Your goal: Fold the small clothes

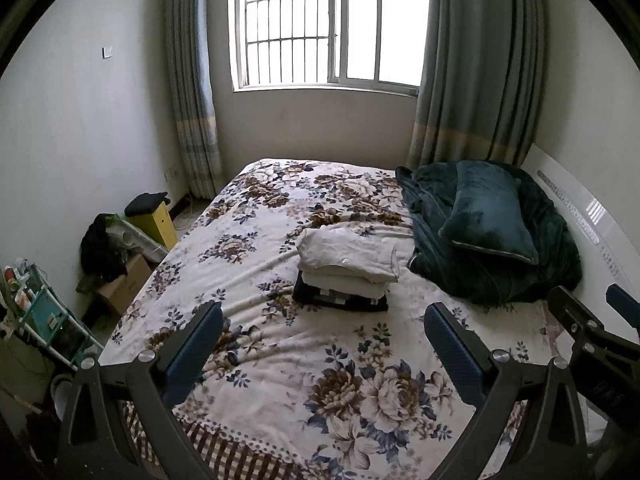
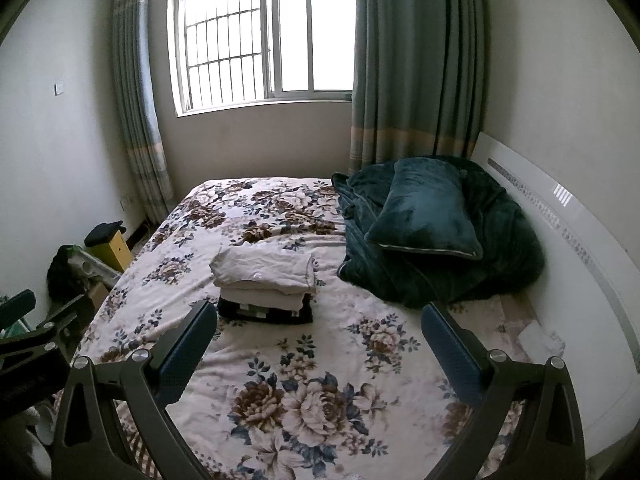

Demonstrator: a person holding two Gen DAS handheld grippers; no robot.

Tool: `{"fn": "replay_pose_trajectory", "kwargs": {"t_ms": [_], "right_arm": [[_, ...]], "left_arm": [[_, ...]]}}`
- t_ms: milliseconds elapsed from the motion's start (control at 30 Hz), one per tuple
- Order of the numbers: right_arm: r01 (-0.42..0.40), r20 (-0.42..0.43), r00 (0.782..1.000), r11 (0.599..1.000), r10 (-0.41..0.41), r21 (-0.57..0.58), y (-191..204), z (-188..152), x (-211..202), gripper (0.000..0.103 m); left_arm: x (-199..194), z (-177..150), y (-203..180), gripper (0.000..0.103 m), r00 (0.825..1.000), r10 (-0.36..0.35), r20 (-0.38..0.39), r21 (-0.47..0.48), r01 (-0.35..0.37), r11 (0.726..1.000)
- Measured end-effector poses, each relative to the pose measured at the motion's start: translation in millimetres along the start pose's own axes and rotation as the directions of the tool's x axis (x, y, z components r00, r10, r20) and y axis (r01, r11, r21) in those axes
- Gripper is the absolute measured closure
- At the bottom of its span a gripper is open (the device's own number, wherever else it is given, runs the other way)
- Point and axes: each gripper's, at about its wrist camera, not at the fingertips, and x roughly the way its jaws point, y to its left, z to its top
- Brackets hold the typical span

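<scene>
Two hand-held grippers, both raised above the near end of the bed, neither touching cloth. Left to right across the scene:

Far left, on the floor beside the bed: yellow box-like stool with a dark cloth on top, brown cardboard box nearer, clutter around them.

Left gripper: blue-padded fingers spread wide, nothing between them, poised over the floral bedspread.

Centre of the bed: neat stack of folded small clothes. Top pieces are off-white, soft and slightly wrinkled, edges roughly squared; a black garment with pale stripes sits at the bottom, flat on the bedspread. Stack stands upright, no lean worth noting. It lies beyond both grippers, well apart from the fingertips.

Right gripper: likewise released, fingers wide, empty, same height over the bedspread; the stack sits ahead and a little to its left.

Right of the stack: crumpled dark green plush blanket with a matching dark green pillow lying on it, against the white headboard. Near the stack, not touching it as far as I can tell.

Judgement on progress: several pieces folded and piled; no loose unfolded garment visible anywhere on the bedspread. Task reads as finished or nearly so, unless more clothes lie out of view
</scene>
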Motion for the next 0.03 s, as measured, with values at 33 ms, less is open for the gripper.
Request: {"fn": "replay_pose_trajectory", "kwargs": {"t_ms": [33], "right_arm": [[0.001,0.001,1.000,1.000,-0.001,0.005,-1.2,-0.6,-0.8,0.000]], "left_arm": [[-1.1,0.7,-0.2,0.000,1.000,0.002,0.003,-0.001,-0.002,1.000]]}}
